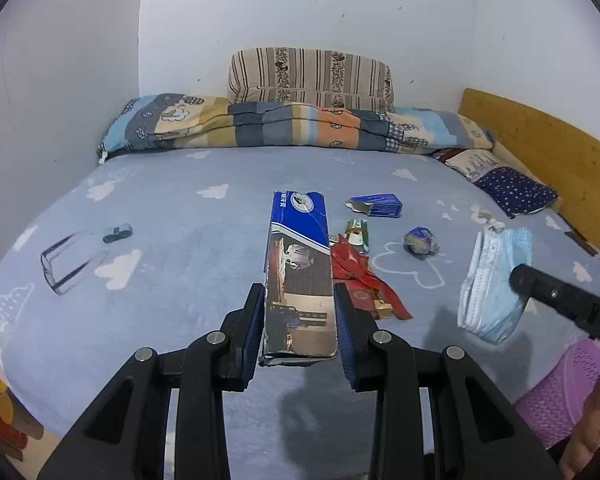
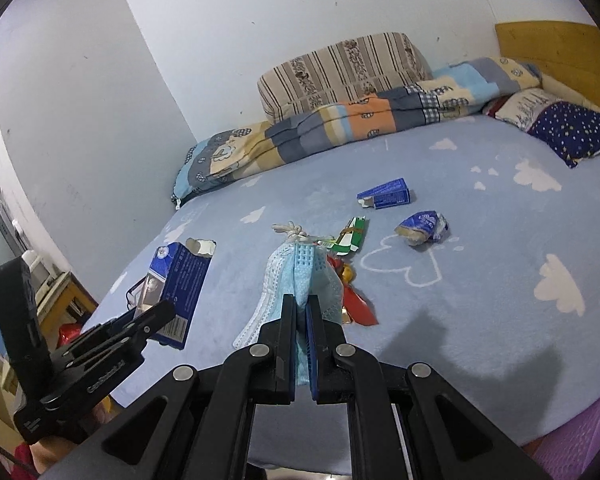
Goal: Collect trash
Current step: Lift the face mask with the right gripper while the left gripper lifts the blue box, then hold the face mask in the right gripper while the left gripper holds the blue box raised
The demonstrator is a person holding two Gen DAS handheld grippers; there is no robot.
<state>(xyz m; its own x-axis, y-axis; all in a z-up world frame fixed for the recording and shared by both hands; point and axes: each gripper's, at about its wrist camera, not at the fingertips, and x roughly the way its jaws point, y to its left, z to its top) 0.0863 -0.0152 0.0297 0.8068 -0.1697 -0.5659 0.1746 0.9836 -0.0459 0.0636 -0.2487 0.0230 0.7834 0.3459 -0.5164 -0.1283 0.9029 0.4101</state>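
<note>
My left gripper [image 1: 298,320] clamps the long blue printed cardboard box [image 1: 298,276], its axis running toward twelve o'clock; my right gripper [image 2: 300,332] pinches the pale blue pleated face mask [image 2: 300,276]; the purple perforated plastic basket [image 1: 560,392] sits at four o'clock, nearer my right

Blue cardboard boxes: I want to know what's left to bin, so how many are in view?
2. The long blue box is clamped in the left claw above the bed; the small blue box lies open on the sheet farther back. Others may be hidden.
</note>
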